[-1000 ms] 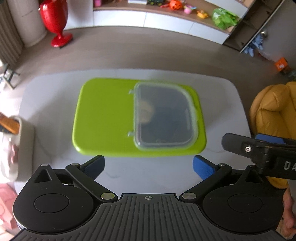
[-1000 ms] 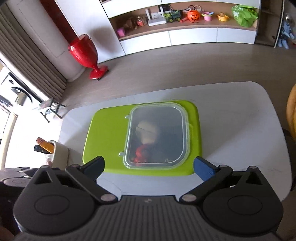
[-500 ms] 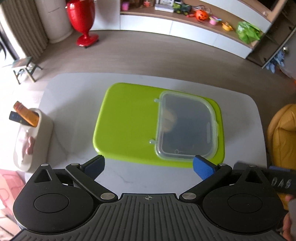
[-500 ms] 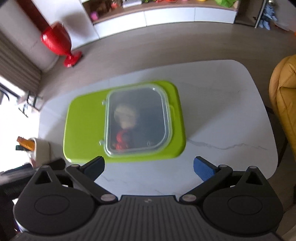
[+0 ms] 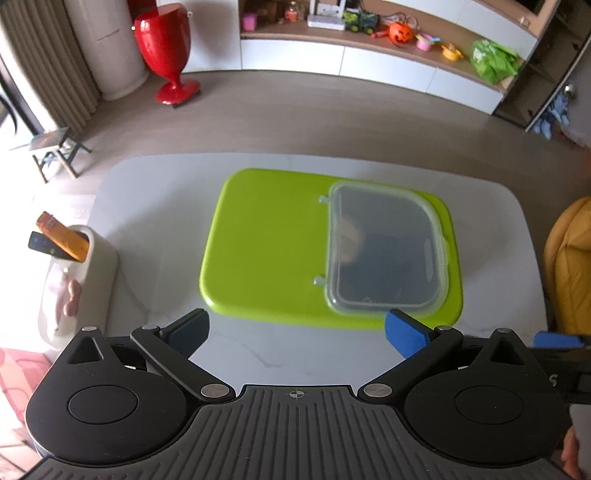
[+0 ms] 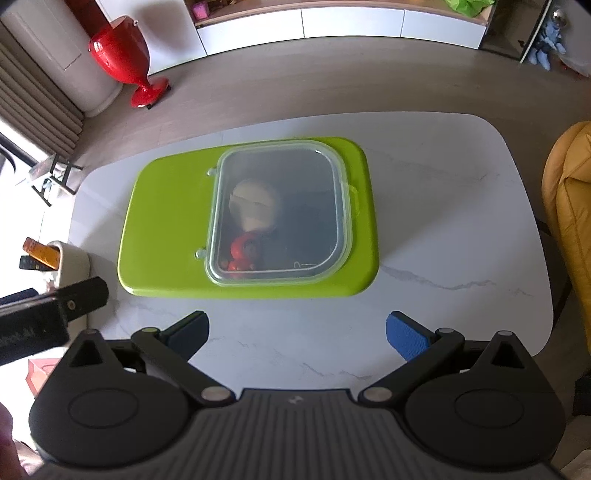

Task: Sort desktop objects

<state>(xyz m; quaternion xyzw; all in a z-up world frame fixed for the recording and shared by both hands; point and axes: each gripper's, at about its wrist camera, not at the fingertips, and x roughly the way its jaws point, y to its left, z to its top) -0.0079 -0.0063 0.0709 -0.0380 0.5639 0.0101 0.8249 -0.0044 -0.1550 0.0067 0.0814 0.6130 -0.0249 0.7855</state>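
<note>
A clear plastic box (image 6: 280,210) with its lid on sits on the right part of a lime-green tray (image 6: 166,221) on the white table. Through the lid I see a tan ball-like thing (image 6: 255,206) and a red item (image 6: 243,253). In the left wrist view the same box (image 5: 388,254) and tray (image 5: 266,243) lie ahead. My left gripper (image 5: 295,332) is open above the table's near edge, with nothing between its fingers. My right gripper (image 6: 297,332) is open too, short of the tray. A white holder (image 5: 81,273) at the left has an orange item (image 5: 62,236) sticking out.
A yellow armchair (image 6: 569,214) stands right of the table (image 6: 443,206). A red vase (image 5: 166,48) and a toy shelf (image 5: 388,33) are far across the floor. The other gripper's body shows at each view's side edge (image 6: 48,317).
Both grippers have pulled back and risen from the tray, which looks smaller and farther. The left view has swung left, bringing the white holder fully into sight. Both jaws stayed open.
</note>
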